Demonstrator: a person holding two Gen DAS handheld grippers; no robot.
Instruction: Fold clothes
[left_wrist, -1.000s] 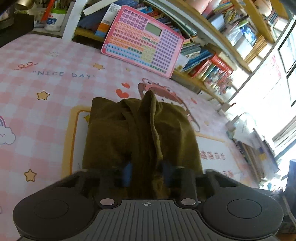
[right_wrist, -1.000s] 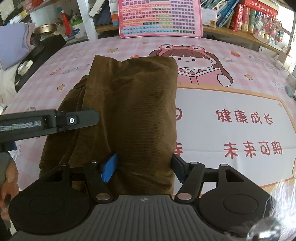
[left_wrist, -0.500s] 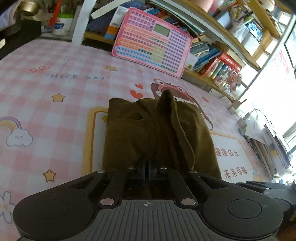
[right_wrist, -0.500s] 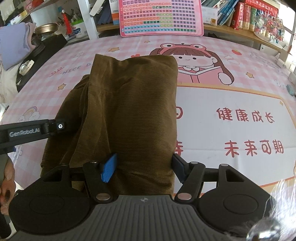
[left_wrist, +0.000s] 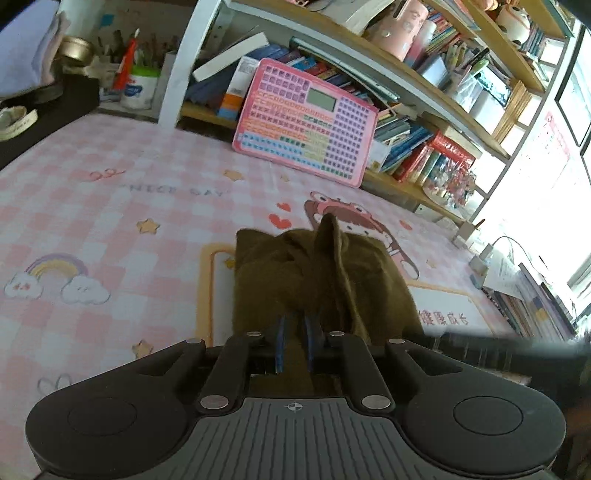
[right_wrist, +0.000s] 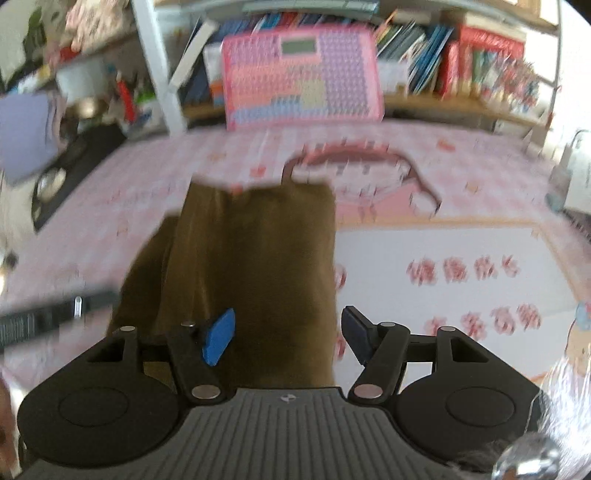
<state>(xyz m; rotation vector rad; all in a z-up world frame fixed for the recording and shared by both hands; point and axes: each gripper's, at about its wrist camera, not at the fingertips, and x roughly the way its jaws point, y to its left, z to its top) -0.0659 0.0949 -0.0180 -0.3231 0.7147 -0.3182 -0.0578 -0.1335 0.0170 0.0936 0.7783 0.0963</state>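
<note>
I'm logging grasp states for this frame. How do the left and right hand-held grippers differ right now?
The left hand-held gripper has its fingers nearly together, pinching a raised ridge of the brown garment. The right hand-held gripper has its fingers spread wide, straddling the garment's near end without clamping. The right view is motion-blurred; the left is sharper. Both point along the same garment on the pink table mat.

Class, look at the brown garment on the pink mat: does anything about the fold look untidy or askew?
Yes. The brown garment is bunched along its left side: a ridge of cloth peaks up where the left tool pinches it. The right tool is open around the near edge.
</note>
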